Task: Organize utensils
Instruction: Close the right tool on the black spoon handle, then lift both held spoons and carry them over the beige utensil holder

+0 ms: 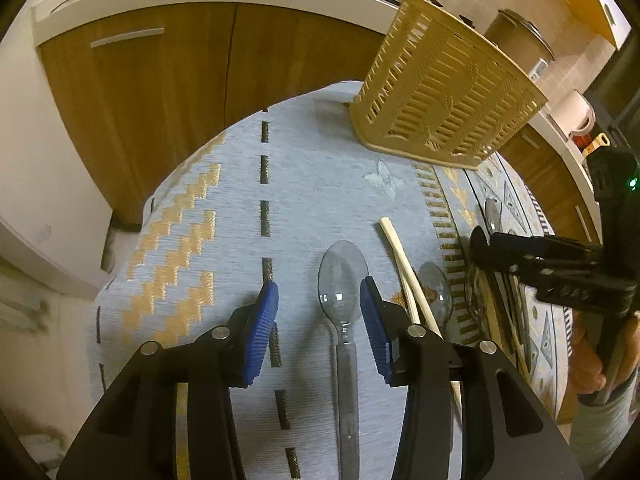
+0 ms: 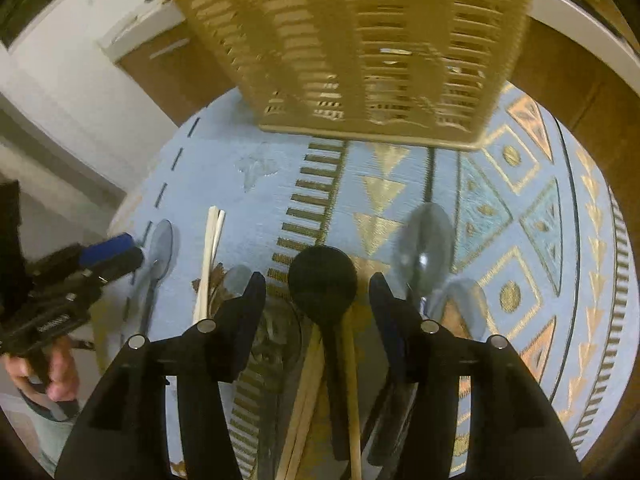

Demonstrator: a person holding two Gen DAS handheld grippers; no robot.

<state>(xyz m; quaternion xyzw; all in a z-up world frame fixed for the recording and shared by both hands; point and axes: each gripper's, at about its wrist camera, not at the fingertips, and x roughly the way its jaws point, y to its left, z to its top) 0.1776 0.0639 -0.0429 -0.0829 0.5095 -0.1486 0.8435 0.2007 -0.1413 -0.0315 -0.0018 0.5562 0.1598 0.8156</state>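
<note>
**Utensils on the patterned table, both tongs apart**

Left wrist view: the left tongs [image 1: 319, 296] stand apart over a metal spoon [image 1: 343, 280] that lies flat on the cloth-covered table [image 1: 320, 184]. The spoon's bowl sits between the two blue pads [image 1: 267, 312], nearer the right-hand one, and neither pad presses on it; its handle runs back beneath the tongs. Just beside it lie pale chopsticks [image 1: 400, 256] and a second spoon [image 1: 436, 288]. A slotted beige basket [image 1: 440, 92] stands at the far end of the table.

Right wrist view: the right tongs [image 2: 318, 292] are likewise apart. A black round-headed ladle [image 2: 322, 280] lies between the jaws, apart from both pads, its handle running back under the tongs among wooden sticks [image 2: 352, 380]. Two more spoons [image 2: 426, 248] lie just beyond the right-hand jaw.
</note>
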